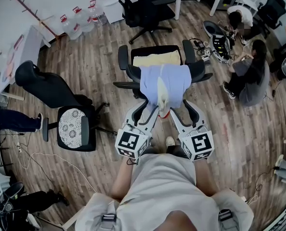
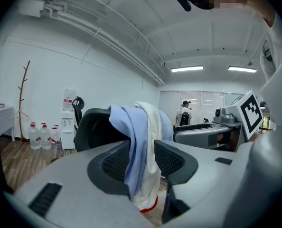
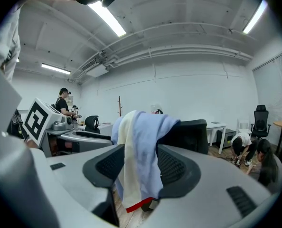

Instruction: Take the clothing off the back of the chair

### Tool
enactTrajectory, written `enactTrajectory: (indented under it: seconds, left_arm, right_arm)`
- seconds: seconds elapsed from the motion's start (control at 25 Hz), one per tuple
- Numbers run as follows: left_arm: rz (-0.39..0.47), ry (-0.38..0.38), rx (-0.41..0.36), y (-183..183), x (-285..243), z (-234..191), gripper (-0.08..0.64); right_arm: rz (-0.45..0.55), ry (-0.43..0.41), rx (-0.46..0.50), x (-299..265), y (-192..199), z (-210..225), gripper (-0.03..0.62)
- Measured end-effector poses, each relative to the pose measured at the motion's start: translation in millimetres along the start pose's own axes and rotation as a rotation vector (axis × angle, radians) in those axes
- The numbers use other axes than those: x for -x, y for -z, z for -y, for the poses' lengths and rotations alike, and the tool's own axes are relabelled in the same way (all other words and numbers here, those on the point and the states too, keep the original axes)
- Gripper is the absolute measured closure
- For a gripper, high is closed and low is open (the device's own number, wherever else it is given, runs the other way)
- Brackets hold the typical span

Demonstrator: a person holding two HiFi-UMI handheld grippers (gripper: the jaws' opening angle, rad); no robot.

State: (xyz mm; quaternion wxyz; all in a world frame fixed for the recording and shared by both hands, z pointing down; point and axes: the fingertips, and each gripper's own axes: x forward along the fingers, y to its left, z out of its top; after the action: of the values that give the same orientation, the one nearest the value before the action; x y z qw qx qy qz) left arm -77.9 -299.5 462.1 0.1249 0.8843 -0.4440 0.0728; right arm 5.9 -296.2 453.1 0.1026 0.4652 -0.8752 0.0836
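A pale blue and cream garment (image 1: 164, 83) with a red hem hangs over the back of a black office chair (image 1: 123, 57), which has a yellow cushion on its seat. Both grippers reach level toward its hanging end. In the left gripper view the garment (image 2: 131, 127) drops down between the jaws of my left gripper (image 2: 141, 160), in front of the chair back (image 2: 93, 127). The right gripper view shows the same garment (image 3: 145, 127) between the jaws of my right gripper (image 3: 136, 163). Both pairs of jaws stand apart, loosely around the cloth. From the head view, the left gripper (image 1: 148, 110) and right gripper (image 1: 181, 112) flank the hem.
A second black chair (image 1: 75, 124) with a lace seat pad stands to the left. Another office chair (image 1: 145, 11) and water bottles (image 1: 78, 16) are further back. Two people (image 1: 249, 76) crouch on the wooden floor at right among equipment. Cables lie on the floor at left.
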Motion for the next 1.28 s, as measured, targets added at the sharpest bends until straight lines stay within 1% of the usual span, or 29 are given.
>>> enactTrajectory:
  seconds: [0.48,0.8,1.08,1.28]
  left_arm:
    - [-0.035,0.015,0.007,4.7,-12.5,-1.6,0.354]
    - [-0.052,0.027,0.008,7.8,-20.7,-2.9,0.331]
    - [-0.056,0.040,0.006,9.5,-24.9,-1.5,0.331]
    - [-0.049,0.035,0.010,9.4,-30.1,-2.8,0.331]
  right_arm:
    - [-0.037,-0.028,-0.018,-14.7,7.9,4.4,0.330]
    - [-0.062,-0.041,-0.017,-23.3,13.8,7.1,0.320]
    - [-0.064,-0.057,-0.014,-29.5,15.5,5.9,0.319]
    - [-0.063,-0.061,-0.008,-34.5,15.7,8.2,0.321]
